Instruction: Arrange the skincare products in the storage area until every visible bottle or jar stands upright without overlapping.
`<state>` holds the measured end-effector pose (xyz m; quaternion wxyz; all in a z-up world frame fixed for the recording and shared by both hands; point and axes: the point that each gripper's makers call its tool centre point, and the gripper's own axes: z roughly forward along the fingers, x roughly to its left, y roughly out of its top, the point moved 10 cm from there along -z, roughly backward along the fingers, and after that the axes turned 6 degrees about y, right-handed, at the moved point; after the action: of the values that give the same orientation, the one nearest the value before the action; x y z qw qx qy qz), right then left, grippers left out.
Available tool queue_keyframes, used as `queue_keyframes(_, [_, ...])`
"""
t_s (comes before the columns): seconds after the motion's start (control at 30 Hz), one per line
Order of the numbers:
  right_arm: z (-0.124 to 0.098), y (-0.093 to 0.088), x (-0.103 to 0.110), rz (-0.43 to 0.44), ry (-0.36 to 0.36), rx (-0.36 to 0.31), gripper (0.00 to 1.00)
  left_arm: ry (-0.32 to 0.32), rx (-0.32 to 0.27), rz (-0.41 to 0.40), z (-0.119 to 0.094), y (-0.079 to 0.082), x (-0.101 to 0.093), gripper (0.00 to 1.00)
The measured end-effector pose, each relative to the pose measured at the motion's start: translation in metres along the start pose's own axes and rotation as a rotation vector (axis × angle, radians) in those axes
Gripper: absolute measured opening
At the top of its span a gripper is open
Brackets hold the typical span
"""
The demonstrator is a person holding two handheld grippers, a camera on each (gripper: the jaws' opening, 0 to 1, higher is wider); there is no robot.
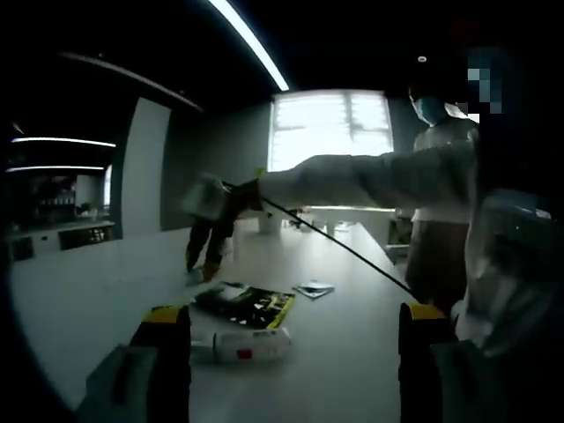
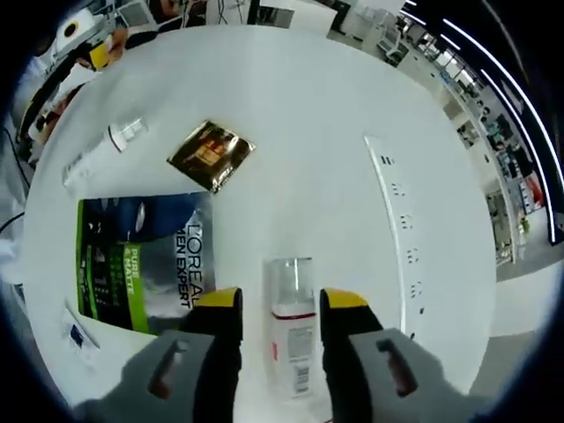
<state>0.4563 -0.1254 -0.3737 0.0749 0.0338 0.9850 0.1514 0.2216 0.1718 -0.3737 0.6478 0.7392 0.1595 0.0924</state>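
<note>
White table [image 2: 317, 132], bottle [image 2: 293, 326] between right gripper [image 2: 282, 304] fingers

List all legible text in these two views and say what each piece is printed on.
"L'OREAL MEN EXPERT": silver-blue packet, right gripper view.
"PURE & MATTE": the packet's green band, partly legible.
Bottle between the right tool's jaws: label print too small to read.
Brown sachet, tube: unreadable.
Left gripper view: the print on the items is too dark and blurred.
</note>
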Motion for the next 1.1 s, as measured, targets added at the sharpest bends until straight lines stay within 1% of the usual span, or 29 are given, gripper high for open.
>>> queue_keyframes(0.13, [0.000, 0.001, -0.002, -0.004, 0.008, 0.004, 0.34, 0.002, -0.002, -0.005, -0.001, 0.000, 0.001, 1.00])
queue_keyframes(0.43, [0.002, 0.003, -0.005, -0.020, 0.031, 0.041, 0.33, -0.007, -0.001, -0.005, 0.001, -0.001, -0.001, 1.00])
queue_keyframes(0.57, [0.003, 0.004, -0.007, -0.021, 0.039, 0.044, 0.33, -0.007, 0.000, -0.008, 0.000, -0.002, -0.001, 1.00])
queue_keyframes(0.83, [0.010, 0.007, -0.010, -0.040, 0.049, 0.072, 0.31, -0.006, -0.006, -0.013, 0.000, -0.001, 0.001, 1.00])
queue_keyframes(0.93, [0.011, 0.009, -0.012, -0.049, 0.059, 0.105, 0.26, -0.003, -0.002, -0.015, -0.001, -0.001, 0.002, 1.00])
queue_keyframes(1.1, [0.012, 0.012, -0.012, -0.047, 0.071, 0.121, 0.23, -0.003, 0.004, -0.018, -0.002, -0.003, 0.001, 1.00])
